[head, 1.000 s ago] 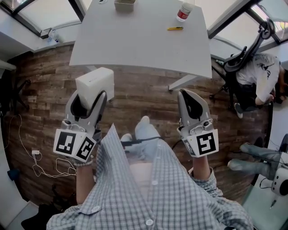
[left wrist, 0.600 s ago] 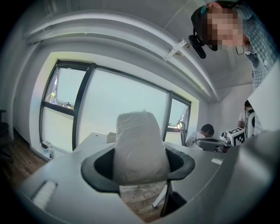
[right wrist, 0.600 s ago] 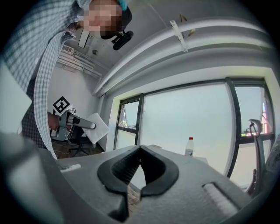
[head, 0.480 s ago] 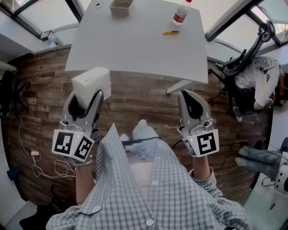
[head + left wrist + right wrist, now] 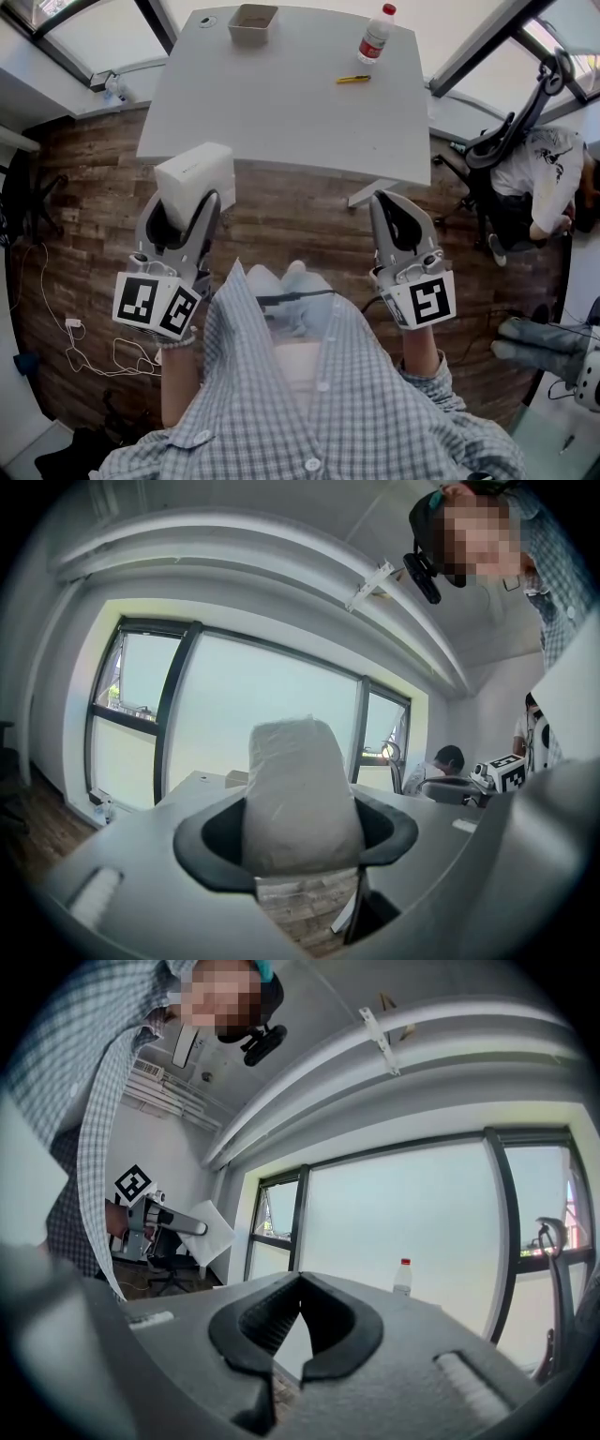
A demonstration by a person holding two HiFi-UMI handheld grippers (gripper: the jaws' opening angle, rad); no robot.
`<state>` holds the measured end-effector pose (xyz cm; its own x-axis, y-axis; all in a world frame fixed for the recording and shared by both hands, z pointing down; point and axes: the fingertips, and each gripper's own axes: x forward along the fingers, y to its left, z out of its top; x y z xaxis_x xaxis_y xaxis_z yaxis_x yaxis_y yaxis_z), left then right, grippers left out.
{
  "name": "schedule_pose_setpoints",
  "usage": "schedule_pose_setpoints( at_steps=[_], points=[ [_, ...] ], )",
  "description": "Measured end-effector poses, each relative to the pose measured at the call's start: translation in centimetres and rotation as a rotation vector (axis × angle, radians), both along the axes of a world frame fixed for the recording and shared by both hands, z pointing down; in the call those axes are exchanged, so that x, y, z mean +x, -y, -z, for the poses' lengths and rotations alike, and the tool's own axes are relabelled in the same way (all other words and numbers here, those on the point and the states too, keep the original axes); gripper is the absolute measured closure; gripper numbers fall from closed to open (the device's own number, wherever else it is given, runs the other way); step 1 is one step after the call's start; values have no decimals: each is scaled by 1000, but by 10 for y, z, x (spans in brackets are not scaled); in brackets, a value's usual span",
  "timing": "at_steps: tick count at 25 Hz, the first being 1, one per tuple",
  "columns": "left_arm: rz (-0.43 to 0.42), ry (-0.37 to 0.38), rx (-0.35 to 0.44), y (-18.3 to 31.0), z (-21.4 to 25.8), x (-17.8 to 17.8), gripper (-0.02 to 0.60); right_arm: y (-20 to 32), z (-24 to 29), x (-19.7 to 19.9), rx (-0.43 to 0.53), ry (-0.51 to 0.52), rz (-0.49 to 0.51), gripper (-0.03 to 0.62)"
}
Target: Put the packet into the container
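Packet (image 5: 195, 172) clamped by left gripper (image 5: 188, 202), lower part hidden; container (image 5: 251, 37) interior unclear.

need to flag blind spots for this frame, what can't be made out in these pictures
Inside the container: head view, too small and far; left gripper view, the packet blocks most of it.
Label on the bottle: too small in head and right gripper views.
The yellow item: head view, too small to identify.
Lower end of the packet: head view, hidden inside the left tool.

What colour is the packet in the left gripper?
White; the soft rectangular packet shows best in the head view.
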<state>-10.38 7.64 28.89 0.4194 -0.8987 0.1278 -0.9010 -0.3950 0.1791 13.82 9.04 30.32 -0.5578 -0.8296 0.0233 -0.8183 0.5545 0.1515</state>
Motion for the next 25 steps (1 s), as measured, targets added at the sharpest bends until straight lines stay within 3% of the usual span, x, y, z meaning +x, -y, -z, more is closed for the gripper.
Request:
schedule_pose_setpoints(
  at_steps=[18, 25],
  points=[
    [7, 9, -36, 11, -7, -18, 310, 22, -7, -17, -34, 16, -9, 595],
    [-21, 8, -45, 37, -10, -24, 310, 36, -2, -24, -22, -26, -30, 595]
  ],
)
